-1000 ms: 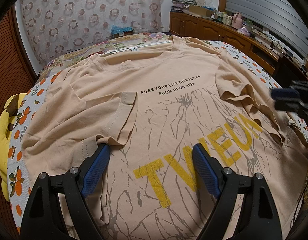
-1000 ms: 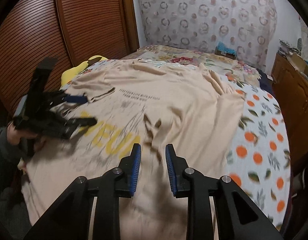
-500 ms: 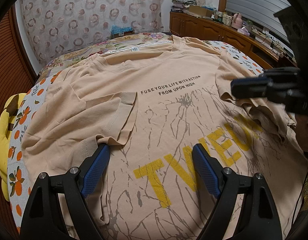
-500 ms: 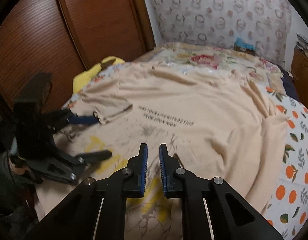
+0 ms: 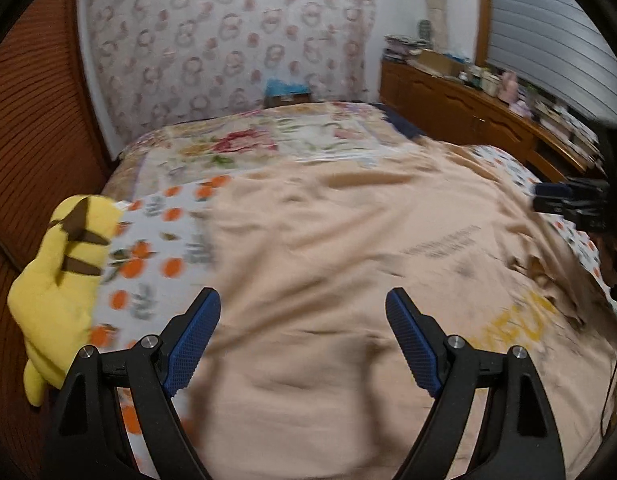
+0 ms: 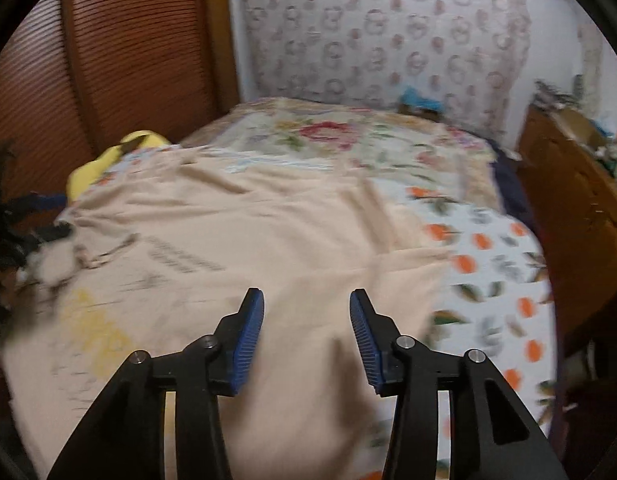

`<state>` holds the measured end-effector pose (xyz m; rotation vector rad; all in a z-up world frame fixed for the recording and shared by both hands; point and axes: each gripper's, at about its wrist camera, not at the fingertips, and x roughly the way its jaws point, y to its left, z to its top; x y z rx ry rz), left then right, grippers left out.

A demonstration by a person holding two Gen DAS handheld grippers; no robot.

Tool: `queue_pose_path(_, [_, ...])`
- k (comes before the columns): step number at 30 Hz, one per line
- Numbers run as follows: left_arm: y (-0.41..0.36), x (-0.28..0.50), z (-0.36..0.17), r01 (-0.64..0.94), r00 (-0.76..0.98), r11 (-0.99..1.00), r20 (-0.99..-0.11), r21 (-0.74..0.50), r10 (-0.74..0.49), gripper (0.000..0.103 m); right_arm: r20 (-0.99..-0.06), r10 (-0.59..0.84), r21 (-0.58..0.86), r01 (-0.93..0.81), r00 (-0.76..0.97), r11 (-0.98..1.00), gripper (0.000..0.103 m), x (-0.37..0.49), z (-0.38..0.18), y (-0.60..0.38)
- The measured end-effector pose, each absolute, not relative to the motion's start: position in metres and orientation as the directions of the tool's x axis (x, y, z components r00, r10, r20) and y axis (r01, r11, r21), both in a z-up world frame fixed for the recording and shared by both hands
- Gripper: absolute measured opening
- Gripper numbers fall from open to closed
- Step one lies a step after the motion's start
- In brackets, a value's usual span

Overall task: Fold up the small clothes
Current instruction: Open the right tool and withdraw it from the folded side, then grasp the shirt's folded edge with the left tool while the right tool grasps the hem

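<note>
Left gripper [image 5: 302, 334] at the bottom of the left wrist view, jaws wide apart, nothing between them, blue pads [image 5: 192, 342] over the peach T-shirt [image 5: 348, 280]. Right gripper [image 6: 307, 334] at the bottom of the right wrist view, jaws moderately apart, holding nothing, also over the shirt [image 6: 268, 248]. Both views are motion-blurred.

The T-shirt lies spread across the bed, filling the centre of both frames; small dark text [image 5: 442, 245] and yellow lettering [image 5: 516, 326] show right of centre in the left view, wrinkles toward the right edge. Orange-print sheet [image 5: 156, 256] is exposed at middle left in the left view and at middle right [image 6: 492, 264] in the right view. Yellow plush toy [image 5: 60, 280] sits at the left edge of the bed. The right gripper appears again at the far right edge [image 5: 572, 200] of the left view.

Farther back: floral quilt [image 5: 268, 140], patterned curtain [image 5: 228, 40] upper centre, wooden cabinet [image 5: 448, 100] upper right, slatted wooden door [image 6: 108, 60] upper left of the right view.
</note>
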<state>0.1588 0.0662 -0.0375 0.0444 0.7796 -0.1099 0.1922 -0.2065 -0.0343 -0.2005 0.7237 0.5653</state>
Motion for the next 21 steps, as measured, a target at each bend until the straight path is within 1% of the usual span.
queue_pose_path(3, [0.097,0.173,-0.041,0.069,0.695,0.998,-0.717,0.0,-0.048,0.084,-0.69,0.374,0.012,-0.506,0.62,0.862,0.048,0.211,-0.041,-0.219])
queue_pose_path(6, [0.121,0.188,-0.051,0.024,0.667,1.0,-0.745,-0.002,-0.017,0.073,-0.726,0.343,0.031,-0.469,0.596,0.882,0.048,0.233,-0.051,-0.23])
queue_pose_path(8, [0.134,0.194,-0.059,0.012,0.642,0.998,-0.765,-0.054,-0.049,0.063,-0.734,0.318,0.014,-0.456,0.6,0.89,0.048,0.241,-0.052,-0.229])
queue_pose_path(10, [0.145,0.202,-0.067,-0.004,0.618,0.993,-0.781,-0.118,-0.09,0.062,-0.738,0.324,0.024,-0.457,0.592,0.889,0.048,0.245,-0.051,-0.227])
queue_pose_path(18, [0.129,0.225,-0.07,0.05,0.583,0.988,-0.799,-0.144,-0.146,0.062,-0.745,0.326,0.039,-0.45,0.582,0.892,0.048,0.262,-0.055,-0.217])
queue_pose_path(21, [0.121,0.235,-0.07,0.06,0.579,0.991,-0.805,-0.121,-0.134,0.062,-0.742,0.337,0.043,-0.461,0.579,0.886,0.048,0.268,-0.058,-0.215])
